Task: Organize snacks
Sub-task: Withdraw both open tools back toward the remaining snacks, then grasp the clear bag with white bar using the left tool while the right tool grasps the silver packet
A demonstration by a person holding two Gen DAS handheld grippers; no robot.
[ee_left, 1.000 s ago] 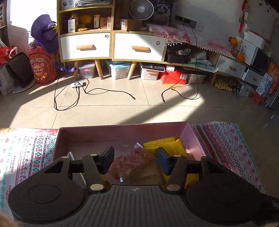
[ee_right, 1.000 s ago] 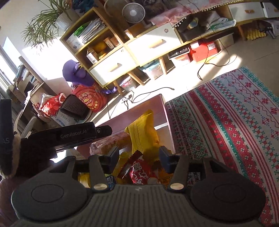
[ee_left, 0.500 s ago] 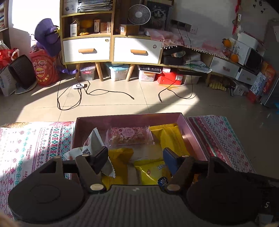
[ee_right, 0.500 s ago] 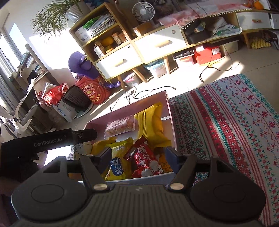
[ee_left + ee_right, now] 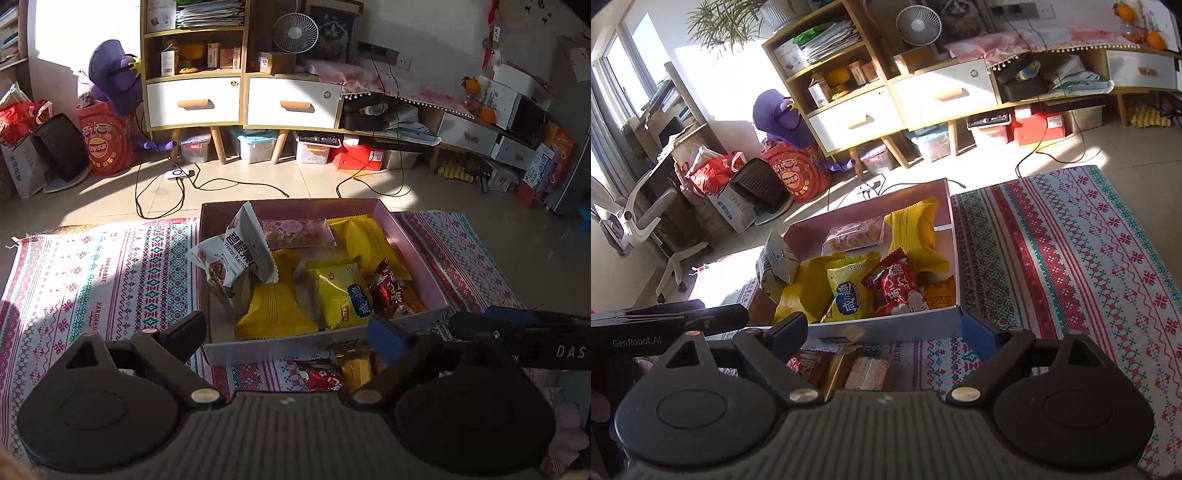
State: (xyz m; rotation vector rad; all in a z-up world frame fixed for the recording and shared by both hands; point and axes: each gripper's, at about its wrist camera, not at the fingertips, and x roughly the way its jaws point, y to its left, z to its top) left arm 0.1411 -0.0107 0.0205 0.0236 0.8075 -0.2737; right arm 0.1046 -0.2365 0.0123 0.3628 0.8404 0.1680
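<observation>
A pink open box (image 5: 417,240) stands on the patterned cloth and holds several snack packets: a white pecan packet (image 5: 240,251), a clear pink packet (image 5: 295,232), yellow packets (image 5: 275,306) and a red packet (image 5: 388,291). My left gripper (image 5: 286,332) hovers just short of the box's near wall, its jaws opening with nothing held between them. My right gripper (image 5: 882,328) hangs over the same near wall, its jaws also opening and gripping nothing. Loose on the cloth under the grippers lie a red packet (image 5: 809,365), a gold one (image 5: 842,365) and a brown bar (image 5: 868,373).
The patterned cloth (image 5: 110,277) spreads to the left and right of the box. Beyond it are a tiled floor with black cables (image 5: 166,192), a shelf unit with white drawers (image 5: 240,99) and bags (image 5: 107,140). An office chair (image 5: 639,218) stands far left.
Both grippers drew back from inside the box to its near wall and their jaws widened. The clear pink packet and the red packet, earlier between the fingers, now lie in the box.
</observation>
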